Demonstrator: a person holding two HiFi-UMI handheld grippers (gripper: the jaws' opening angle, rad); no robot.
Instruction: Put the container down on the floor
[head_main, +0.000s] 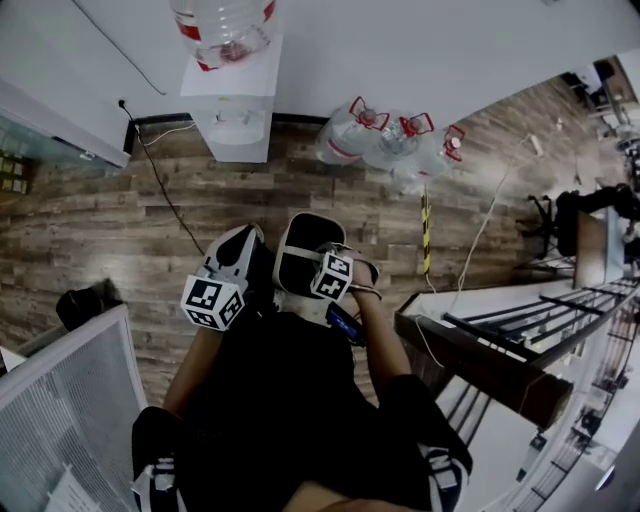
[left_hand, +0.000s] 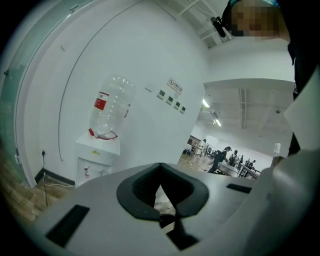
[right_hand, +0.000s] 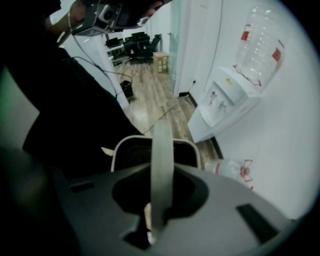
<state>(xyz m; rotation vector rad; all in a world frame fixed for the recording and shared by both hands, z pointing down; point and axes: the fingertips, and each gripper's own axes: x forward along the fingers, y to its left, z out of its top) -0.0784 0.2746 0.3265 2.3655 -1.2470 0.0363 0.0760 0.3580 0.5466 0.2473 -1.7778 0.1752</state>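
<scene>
Fig.: R gripper (right_hand: 160, 200) jaws clamped on handle (right_hand: 162, 150); container (right_hand: 193, 149) hung straight below, toward floor (head_main: 100, 230). L gripper (left_hand: 161, 192) jaws closed, empty.

Wood floor (head_main: 90, 230) ahead & left of the container (head_main: 303, 250) is open, w/ only a thin cable (head_main: 160, 190) crossing it. Water dispenser (head_main: 240, 125) blocks the wall straight ahead, spare jugs (head_main: 385, 140) lying just to its right. Worktop (head_main: 480, 365) closes the right side; mesh panel (head_main: 70, 400) is near on the left.
</scene>
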